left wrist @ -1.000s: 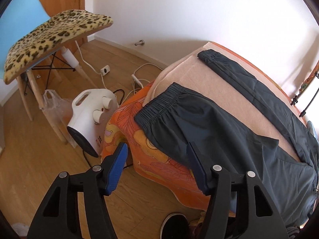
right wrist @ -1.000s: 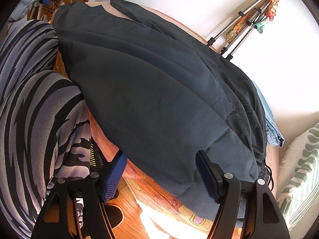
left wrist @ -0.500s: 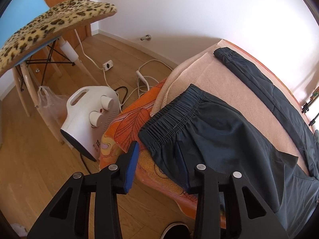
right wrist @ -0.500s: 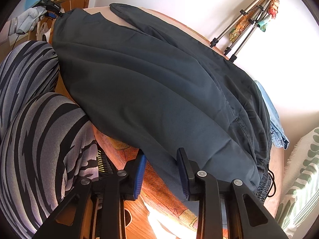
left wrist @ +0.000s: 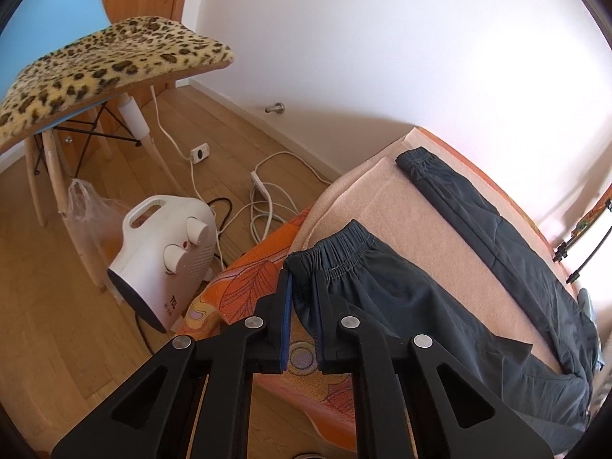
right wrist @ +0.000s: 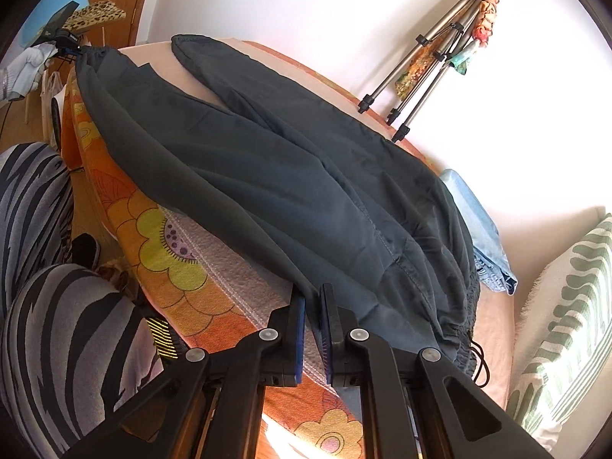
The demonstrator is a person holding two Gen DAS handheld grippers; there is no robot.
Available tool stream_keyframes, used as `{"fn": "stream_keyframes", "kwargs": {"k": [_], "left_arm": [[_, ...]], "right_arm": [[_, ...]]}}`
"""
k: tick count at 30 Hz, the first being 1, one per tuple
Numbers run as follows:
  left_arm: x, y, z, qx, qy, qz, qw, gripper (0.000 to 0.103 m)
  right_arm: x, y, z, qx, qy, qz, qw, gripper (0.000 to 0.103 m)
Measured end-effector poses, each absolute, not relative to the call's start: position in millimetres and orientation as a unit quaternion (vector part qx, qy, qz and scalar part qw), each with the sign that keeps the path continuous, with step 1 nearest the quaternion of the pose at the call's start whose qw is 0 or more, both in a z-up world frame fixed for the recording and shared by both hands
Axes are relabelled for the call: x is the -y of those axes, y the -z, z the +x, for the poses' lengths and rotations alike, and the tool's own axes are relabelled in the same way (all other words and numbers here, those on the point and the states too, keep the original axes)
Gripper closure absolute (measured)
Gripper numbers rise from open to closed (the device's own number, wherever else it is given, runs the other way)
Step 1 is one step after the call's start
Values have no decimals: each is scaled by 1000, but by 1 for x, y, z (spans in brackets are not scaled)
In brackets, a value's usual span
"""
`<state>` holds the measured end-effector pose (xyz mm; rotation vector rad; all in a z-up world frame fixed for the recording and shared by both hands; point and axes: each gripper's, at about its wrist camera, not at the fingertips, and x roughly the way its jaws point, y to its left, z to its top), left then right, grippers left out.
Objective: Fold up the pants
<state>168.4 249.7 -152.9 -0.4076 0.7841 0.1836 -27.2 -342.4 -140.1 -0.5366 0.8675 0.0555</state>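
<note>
Dark grey pants (left wrist: 432, 306) lie spread on a bed covered by a peach blanket (left wrist: 390, 195) and an orange flowered sheet (right wrist: 160, 237). My left gripper (left wrist: 304, 290) is shut on the elastic cuff of the near leg at the bed's edge. My right gripper (right wrist: 311, 306) is shut on the near edge of the pants (right wrist: 275, 176) close to the waistband. The other leg (left wrist: 478, 206) lies flat along the far side of the bed. The near leg is pulled taut between both grippers.
A white fan heater (left wrist: 164, 264), cables and a power strip (left wrist: 260, 191) lie on the wooden floor left of the bed. A leopard-cushioned chair (left wrist: 95, 65) stands behind. A tripod (right wrist: 428, 65), folded jeans (right wrist: 485, 237) and a striped pillow (right wrist: 566, 313) are at the bed's far end.
Both grippers went from wide open to shut on the near edge of the pants, the left on the cuff, the right near the waist. The edge is lifted off the sheet.
</note>
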Motion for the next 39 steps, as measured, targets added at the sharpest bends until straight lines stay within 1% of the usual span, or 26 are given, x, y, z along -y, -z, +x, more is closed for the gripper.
{"fn": "stream_keyframes", "kwargs": {"k": [8, 12, 16, 21, 26, 34, 37, 39], "left_arm": [[-235, 127, 195, -367, -77, -168, 912, 95], [-233, 125, 212, -373, -76, -174, 908, 95], [-229, 113, 228, -358, -74, -180, 913, 95], [-213, 97, 268, -347, -68, -179, 918, 95], [-177, 85, 322, -347, -65, -138, 926, 95], [-134, 95, 411, -372, -74, -103, 920, 95], [-123, 110, 439, -388, -79, -95, 913, 95], [-117, 120, 453, -404, -74, -83, 908, 94]], "right_arm": [[346, 110, -3, -387, -4, -268, 882, 100], [353, 107, 22, -387, 5, -273, 881, 101], [358, 103, 45, -379, 12, -274, 884, 102], [366, 100, 76, -373, 26, -283, 883, 102], [384, 100, 115, -370, 51, -290, 881, 103], [417, 119, 186, -371, 92, -298, 875, 103], [429, 123, 221, -382, 90, -276, 877, 103], [433, 131, 234, -403, 50, -250, 879, 103]]}}
